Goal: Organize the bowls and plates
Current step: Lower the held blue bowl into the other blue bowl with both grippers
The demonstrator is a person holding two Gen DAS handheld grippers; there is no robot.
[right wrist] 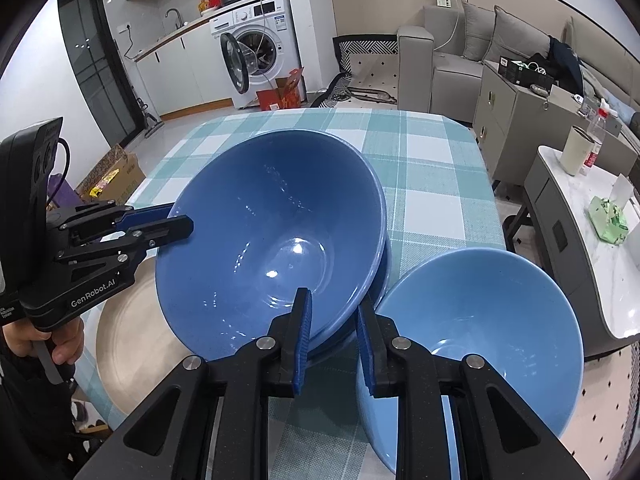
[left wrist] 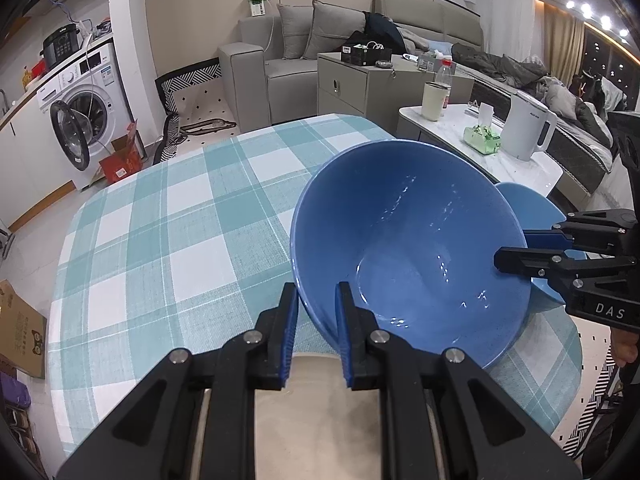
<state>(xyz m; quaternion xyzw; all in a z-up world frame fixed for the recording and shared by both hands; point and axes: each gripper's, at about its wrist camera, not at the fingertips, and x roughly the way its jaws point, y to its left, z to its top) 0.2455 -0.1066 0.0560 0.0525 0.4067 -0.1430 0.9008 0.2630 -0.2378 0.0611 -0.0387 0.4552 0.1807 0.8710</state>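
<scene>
Both your jaws pinch the dark blue bowl (right wrist: 272, 240), tilted; the beige plate (right wrist: 132, 344), probably its seat, lies at seven o'clock underneath.

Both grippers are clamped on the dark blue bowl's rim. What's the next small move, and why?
Probably keep lowering the dark blue bowl level until it seats. The left gripper and right gripper pinch opposite rims, and it looks nested in another bowl beneath, its rim just showing, beside the light blue bowl.

Home: sofa (left wrist: 280, 40), washing machine (right wrist: 260, 40), bed (left wrist: 560, 96).
</scene>
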